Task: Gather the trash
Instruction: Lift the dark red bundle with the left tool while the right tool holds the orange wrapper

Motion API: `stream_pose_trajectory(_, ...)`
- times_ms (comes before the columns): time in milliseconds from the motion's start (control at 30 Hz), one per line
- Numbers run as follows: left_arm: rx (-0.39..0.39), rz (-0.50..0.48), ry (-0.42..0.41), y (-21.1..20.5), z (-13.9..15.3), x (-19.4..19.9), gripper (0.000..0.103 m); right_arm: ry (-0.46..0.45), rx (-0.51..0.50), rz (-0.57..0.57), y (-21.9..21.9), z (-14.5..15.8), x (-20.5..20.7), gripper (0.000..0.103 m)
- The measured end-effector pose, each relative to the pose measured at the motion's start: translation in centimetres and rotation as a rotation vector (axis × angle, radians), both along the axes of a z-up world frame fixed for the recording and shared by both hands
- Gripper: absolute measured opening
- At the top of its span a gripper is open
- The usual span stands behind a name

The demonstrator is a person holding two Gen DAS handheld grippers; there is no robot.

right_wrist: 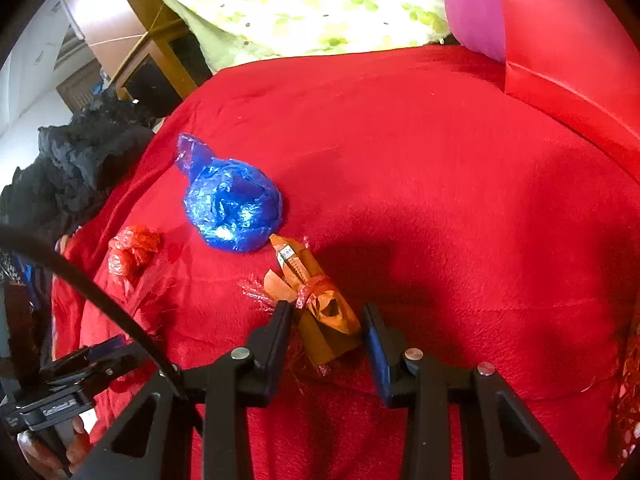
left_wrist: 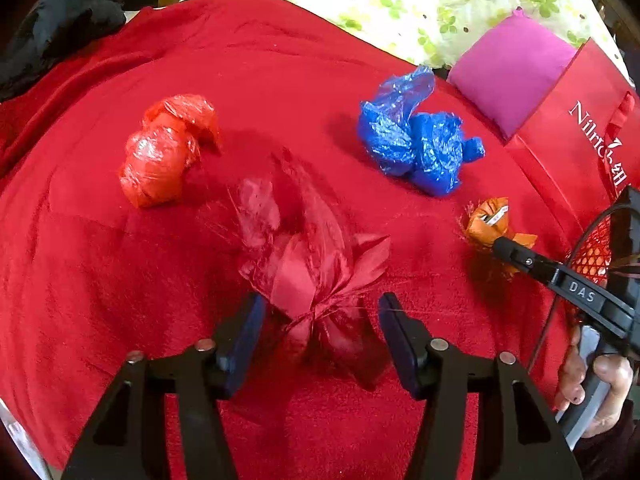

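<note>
Several crumpled pieces of trash lie on a red blanket. My left gripper is open, its fingers on either side of a dark red foil wrapper. An orange-red plastic bag lies far left and a blue plastic bag far right. My right gripper is open around an orange wrapper tied with red ribbon; the jaws stand close to its sides. The same orange wrapper and the right gripper show at the right of the left wrist view. The blue bag lies beyond.
A red paper shopping bag stands at the right edge, with a magenta cushion and a green floral pillow behind. Black cloth lies at the far left. A red mesh net hangs by the right gripper.
</note>
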State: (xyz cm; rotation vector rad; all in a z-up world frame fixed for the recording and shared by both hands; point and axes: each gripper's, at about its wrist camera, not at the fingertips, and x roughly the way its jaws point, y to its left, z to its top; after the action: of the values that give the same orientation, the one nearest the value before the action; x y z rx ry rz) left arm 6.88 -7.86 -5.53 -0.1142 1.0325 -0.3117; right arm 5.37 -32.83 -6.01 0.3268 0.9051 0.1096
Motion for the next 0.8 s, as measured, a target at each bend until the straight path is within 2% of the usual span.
stream_pose_trajectory(33,0.004,-0.005,-0.002,-0.2,-0.1,-0.1,0.041,-0.001,-0.003,0.002,-0.1,0.0,-0.1,0.039)
stream_pose_trajectory(133,0.018,-0.015,-0.026,-0.6,0.2,-0.5,0.034,-0.008,0.001,0.001,-0.3,0.2,-0.3,0.039)
stream_pose_trajectory(433,0.076,-0.051,-0.162,-2.2,3.9,-3.1,0.034,-0.059,-0.004,0.001,-0.5,1.6,-1.4,0.039)
stream_pose_trajectory(800,0.137,-0.103,-0.268,-4.3,7.4,-6.6,0.034,-0.108,-0.002,0.004,-0.7,3.2,-4.0,0.039)
